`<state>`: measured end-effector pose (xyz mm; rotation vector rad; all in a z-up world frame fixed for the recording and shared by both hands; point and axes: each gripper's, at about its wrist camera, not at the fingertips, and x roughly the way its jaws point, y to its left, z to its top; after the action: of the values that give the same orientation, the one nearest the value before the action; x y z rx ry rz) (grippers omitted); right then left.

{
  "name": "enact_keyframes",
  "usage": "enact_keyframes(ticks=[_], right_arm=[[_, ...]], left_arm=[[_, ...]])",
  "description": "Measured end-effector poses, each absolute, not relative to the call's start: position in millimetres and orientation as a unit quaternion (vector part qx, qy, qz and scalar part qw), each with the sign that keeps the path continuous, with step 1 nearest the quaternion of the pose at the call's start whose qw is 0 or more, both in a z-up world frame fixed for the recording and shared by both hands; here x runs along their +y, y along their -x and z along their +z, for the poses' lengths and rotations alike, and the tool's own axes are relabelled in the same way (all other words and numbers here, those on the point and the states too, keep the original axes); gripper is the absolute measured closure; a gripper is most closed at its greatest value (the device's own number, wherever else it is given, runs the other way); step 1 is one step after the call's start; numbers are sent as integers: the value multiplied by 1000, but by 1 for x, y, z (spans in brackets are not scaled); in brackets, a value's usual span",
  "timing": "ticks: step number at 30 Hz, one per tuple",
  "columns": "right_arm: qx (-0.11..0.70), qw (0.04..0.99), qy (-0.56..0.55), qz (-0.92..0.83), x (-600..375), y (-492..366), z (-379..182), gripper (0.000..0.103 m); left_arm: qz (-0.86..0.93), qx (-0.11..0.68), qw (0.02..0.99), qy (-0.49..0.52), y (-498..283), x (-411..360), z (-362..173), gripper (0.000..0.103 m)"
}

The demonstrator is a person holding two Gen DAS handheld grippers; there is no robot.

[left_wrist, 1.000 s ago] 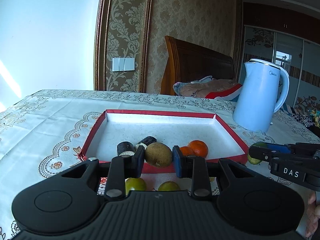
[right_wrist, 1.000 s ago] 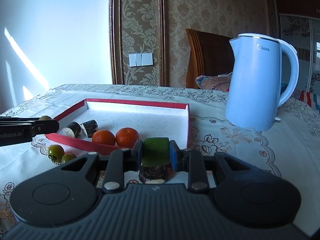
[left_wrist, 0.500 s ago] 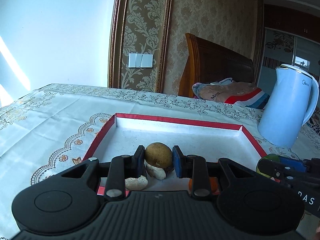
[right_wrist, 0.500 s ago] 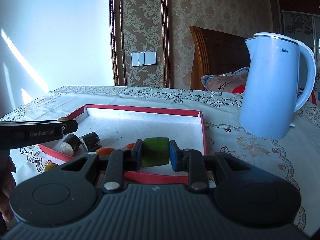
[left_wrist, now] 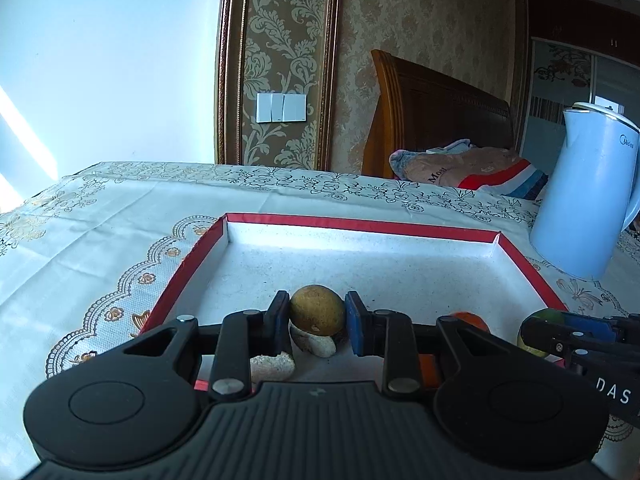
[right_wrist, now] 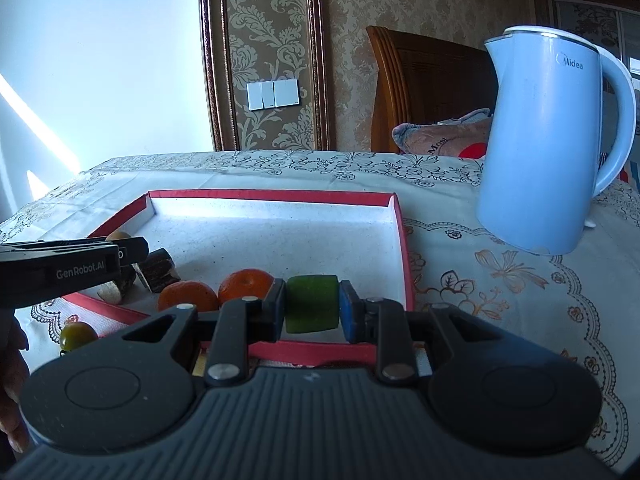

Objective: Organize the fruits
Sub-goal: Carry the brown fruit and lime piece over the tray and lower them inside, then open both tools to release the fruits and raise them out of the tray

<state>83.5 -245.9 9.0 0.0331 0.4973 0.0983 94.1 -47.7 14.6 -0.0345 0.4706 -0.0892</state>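
Note:
My left gripper (left_wrist: 317,314) is shut on a brown round fruit (left_wrist: 317,310) and holds it over the near left part of the red-rimmed white tray (left_wrist: 360,224). Pale cut pieces (left_wrist: 316,343) lie in the tray under it. My right gripper (right_wrist: 312,310) is shut on a green fruit piece (right_wrist: 312,309) above the tray's near edge (right_wrist: 312,351). Two oranges (right_wrist: 188,295) and dark cut pieces (right_wrist: 160,270) lie in the tray. The left gripper shows in the right wrist view (right_wrist: 132,252), the right gripper in the left wrist view (left_wrist: 532,332).
A light blue electric kettle (right_wrist: 548,140) stands on the tablecloth right of the tray. A small green fruit (right_wrist: 78,335) lies on the cloth just outside the tray's near left edge. A wooden chair (left_wrist: 436,120) with a bundle of cloth stands behind the table.
Both grippers have moved forward over the tray with their fruits still held. The tray and kettle now look nearer.

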Motion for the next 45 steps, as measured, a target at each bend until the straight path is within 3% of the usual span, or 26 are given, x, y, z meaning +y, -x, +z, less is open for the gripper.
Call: enact_keyframes(ticks=[45], right_arm=[[253,965,-36,62,-244,-95,-8,74]], left_arm=[[-51,217,975,9,-93,-43,0,73]])
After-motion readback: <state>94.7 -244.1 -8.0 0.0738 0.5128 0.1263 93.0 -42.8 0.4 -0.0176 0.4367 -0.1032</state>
